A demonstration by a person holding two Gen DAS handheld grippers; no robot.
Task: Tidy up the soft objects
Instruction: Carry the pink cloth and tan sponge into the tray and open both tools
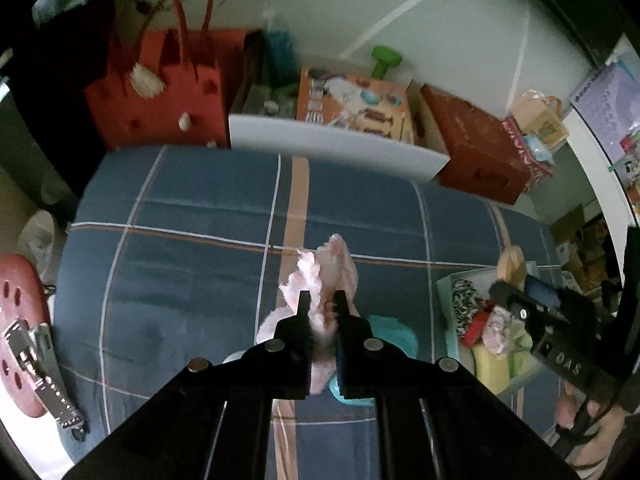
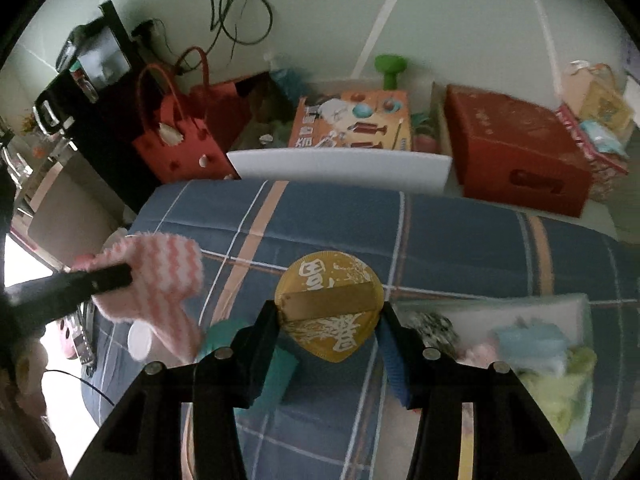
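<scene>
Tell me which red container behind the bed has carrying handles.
The red felt bag on the left, with two tall loop handles; the red box on the right has only a cut-out slot.

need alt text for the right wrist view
The right hand-held gripper holds a gold fan-shaped item above a blue plaid bedcover. At left, the left hand-held gripper holds a pink striped cloth.

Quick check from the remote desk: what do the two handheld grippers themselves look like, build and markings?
Both are matte black. The left gripper has two narrow flat fingers on angular black link arms with round silver pivot pins; its right finger has a blue pad. The right gripper is the same build, with a ribbed blue pad on its right finger. Seen from the left wrist camera, its black body carries pale lettering, too blurred to read reliably.
</scene>
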